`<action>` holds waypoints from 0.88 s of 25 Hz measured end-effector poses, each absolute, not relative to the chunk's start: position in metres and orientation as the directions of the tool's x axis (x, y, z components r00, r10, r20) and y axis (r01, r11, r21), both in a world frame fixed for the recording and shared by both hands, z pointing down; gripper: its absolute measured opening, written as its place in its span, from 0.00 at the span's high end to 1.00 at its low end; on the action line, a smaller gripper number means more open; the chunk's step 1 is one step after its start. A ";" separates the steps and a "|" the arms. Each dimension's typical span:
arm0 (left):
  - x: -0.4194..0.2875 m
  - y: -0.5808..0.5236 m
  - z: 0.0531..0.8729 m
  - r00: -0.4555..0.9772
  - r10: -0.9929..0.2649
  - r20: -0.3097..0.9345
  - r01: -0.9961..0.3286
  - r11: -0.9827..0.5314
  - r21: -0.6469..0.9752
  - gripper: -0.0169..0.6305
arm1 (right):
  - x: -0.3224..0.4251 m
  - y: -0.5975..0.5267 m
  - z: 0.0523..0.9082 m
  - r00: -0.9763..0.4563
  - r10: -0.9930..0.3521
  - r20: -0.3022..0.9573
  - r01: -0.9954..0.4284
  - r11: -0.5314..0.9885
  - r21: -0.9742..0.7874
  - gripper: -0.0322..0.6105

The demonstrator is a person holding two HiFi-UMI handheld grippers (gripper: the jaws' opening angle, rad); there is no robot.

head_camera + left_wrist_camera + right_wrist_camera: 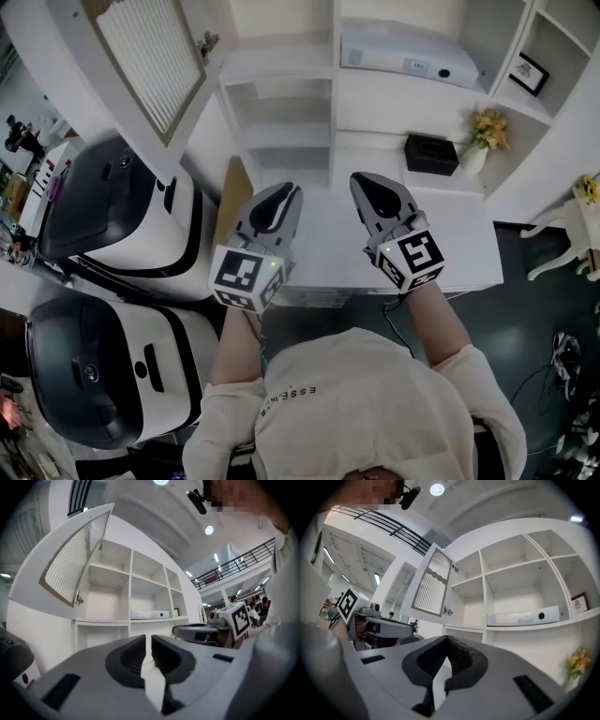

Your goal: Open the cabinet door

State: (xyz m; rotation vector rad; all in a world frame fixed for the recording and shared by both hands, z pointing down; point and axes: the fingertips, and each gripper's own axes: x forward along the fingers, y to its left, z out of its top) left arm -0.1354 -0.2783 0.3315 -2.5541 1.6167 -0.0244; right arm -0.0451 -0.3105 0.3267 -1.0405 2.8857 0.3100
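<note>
The white cabinet door (150,56) with its slatted panel stands swung open at the upper left, away from the shelf unit (281,103); it also shows as the door (75,559) in the left gripper view and the door (432,583) in the right gripper view. My left gripper (286,192) hangs over the white counter (328,253), well below the door and apart from it. Its jaws (148,639) show a narrow slit with nothing in it. My right gripper (367,180) is beside it, its tips (447,638) together and empty.
A white device (408,56) lies on a shelf, with a black box (431,153), a flower vase (486,131) and a picture frame (530,73) to the right. Two black-and-white machines (122,216) stand at the left. A white chair (572,234) is at the far right.
</note>
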 end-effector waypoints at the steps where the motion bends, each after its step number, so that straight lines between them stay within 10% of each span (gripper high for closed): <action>1: -0.135 -0.280 0.334 0.425 -0.904 -0.046 -0.902 -0.418 -0.105 0.94 | -0.042 -0.311 0.328 -0.769 -0.627 -0.123 -0.639 0.752 0.161 0.94; 22: -0.127 -0.303 0.356 0.407 -0.913 0.013 -0.906 -0.405 -0.123 0.97 | -0.032 -0.323 0.350 -0.780 -0.619 -0.088 -0.624 0.764 0.161 0.94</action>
